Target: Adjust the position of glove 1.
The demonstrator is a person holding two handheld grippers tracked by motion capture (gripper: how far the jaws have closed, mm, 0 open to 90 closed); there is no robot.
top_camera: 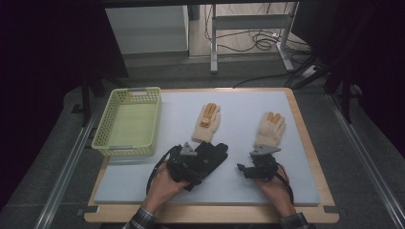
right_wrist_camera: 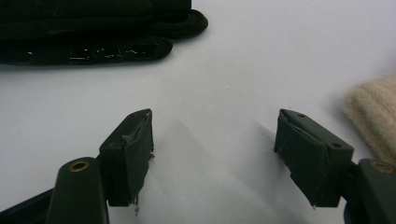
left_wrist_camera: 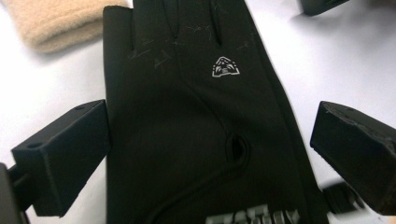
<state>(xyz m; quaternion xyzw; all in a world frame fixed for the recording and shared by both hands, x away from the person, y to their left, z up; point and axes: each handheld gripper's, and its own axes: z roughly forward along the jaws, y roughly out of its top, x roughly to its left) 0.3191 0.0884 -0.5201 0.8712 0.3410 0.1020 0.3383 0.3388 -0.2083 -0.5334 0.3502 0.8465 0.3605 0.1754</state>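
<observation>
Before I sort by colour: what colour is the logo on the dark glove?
White, on the black fabric glove; clearest in the left gripper view.

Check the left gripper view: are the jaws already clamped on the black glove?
No, the left gripper stands open, its jaws on either side of the black glove without pressing it.

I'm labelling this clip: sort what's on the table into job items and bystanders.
In the job: black glove, straddled by the open left gripper; open right gripper, idle nearby.
Lying about: two beige gloves; yellow basket.
</observation>
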